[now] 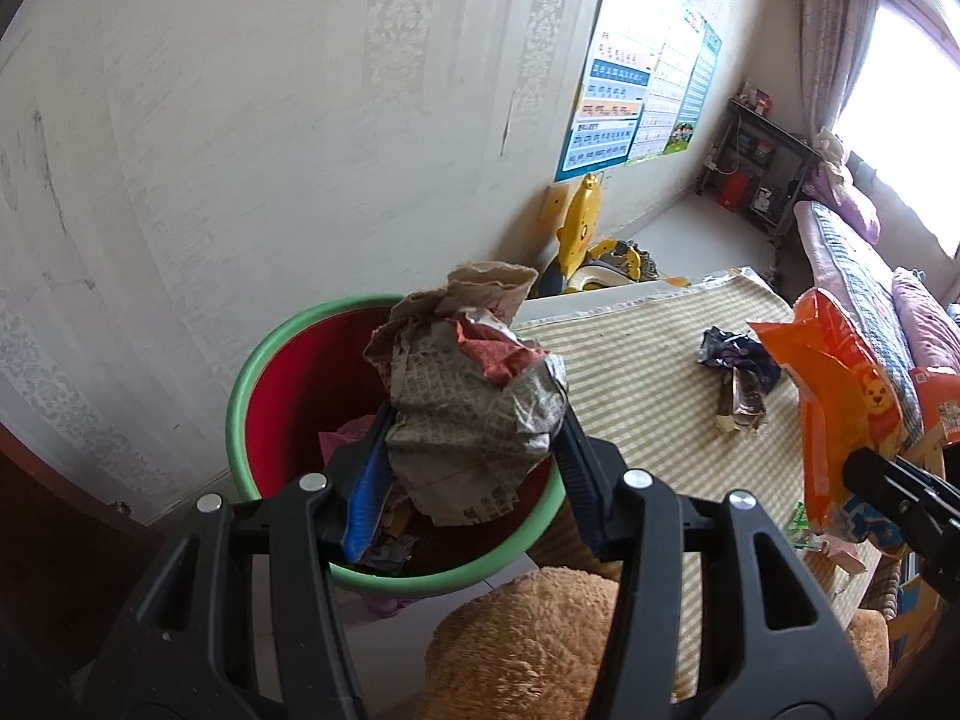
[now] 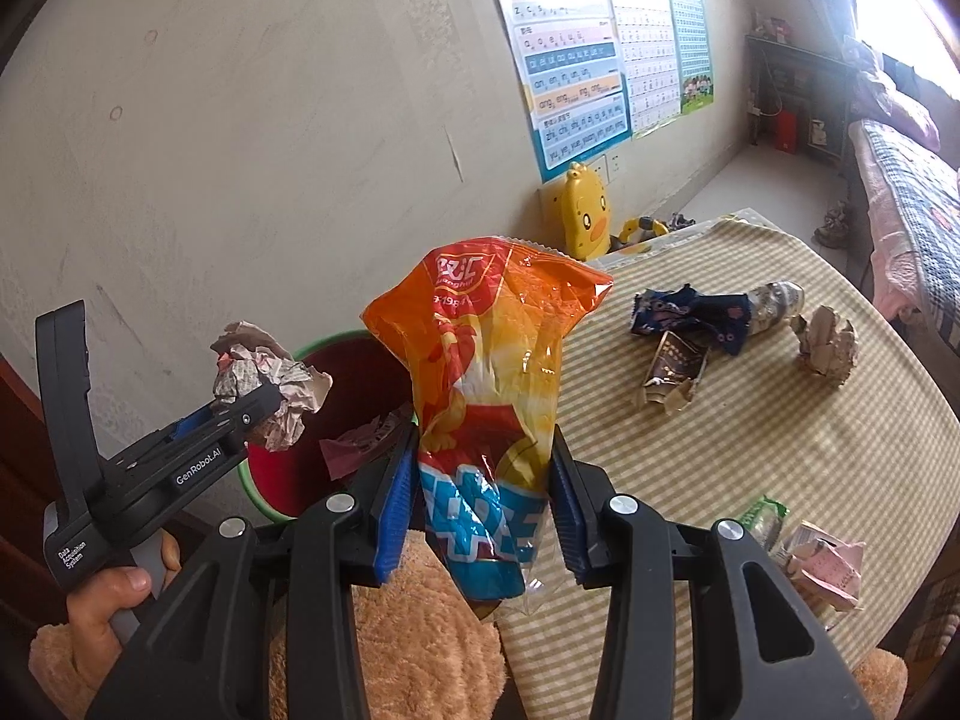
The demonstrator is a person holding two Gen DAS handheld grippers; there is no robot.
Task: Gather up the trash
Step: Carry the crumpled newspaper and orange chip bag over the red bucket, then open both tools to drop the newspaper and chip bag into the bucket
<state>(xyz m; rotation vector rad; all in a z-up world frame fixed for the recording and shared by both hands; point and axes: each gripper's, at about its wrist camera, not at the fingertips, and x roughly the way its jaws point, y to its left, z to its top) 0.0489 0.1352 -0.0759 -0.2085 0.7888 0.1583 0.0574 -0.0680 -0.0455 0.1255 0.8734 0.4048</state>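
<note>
A: What do you hold at this moment?

B: My left hand-held gripper (image 1: 474, 450) is clenched on a crumpled newspaper ball (image 1: 474, 384). The ball hangs just above the open mouth of the red bin (image 1: 282, 384) with the green rim, which stands beside the table (image 1: 648, 372). My right hand-held gripper (image 2: 483, 492) is clamped on an orange snack bag (image 2: 480, 360), taken at its lower part. The bag stands upright, above the table edge and near the bin.

A: How do these things handle?

B: I judge both very light. The newspaper is soft and gives under the pads, so a grip across its thick middle is safe. The bag is thin, glossy film, probably slippery and noisy. I think a hold across the flat body is better than one at the loose end, because the film can slide out.

A: And what remains on the table?

B: A dark blue wrapper (image 2: 690, 312) with a brown torn packet (image 2: 672, 366) touching it, a small paper ball (image 2: 825, 345) more to the right, and near the front edge a pink crumpled paper (image 2: 825, 567) beside a green-white wrapper (image 2: 762, 516). All look light and easy to crush. For the flat wrappers I would pinch a raised fold, not the part lying flat on the cloth.
</note>
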